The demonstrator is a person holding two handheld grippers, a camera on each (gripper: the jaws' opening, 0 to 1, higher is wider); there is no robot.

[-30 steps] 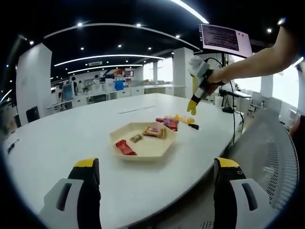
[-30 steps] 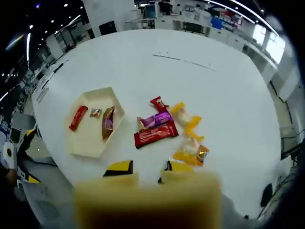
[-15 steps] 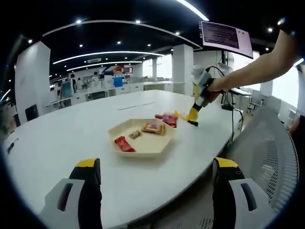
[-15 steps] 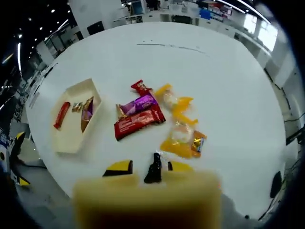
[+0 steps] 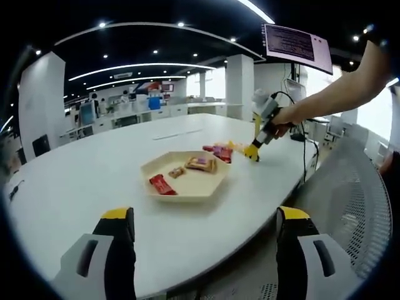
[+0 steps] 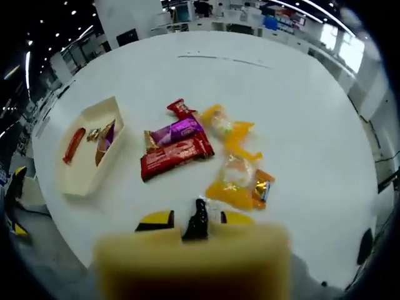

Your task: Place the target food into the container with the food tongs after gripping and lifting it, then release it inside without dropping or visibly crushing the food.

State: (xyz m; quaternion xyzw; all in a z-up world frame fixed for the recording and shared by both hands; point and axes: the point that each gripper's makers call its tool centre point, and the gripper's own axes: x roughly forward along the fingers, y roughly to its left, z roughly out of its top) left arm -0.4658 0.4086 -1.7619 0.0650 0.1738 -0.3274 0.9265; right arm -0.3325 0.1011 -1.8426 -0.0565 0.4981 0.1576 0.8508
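Right hand-held gripper down at tabletop, jaws straddling black packet, grasp unclear; left hand-held gripper released.

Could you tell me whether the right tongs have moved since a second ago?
Yes. In the left gripper view the right tongs have come down from above the table to its surface, beside the snacks behind the tray.

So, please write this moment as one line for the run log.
right hand-held gripper: low over table, small dark item between jaws, grip unclear | left hand-held gripper: open, idle | tray: three snacks inside
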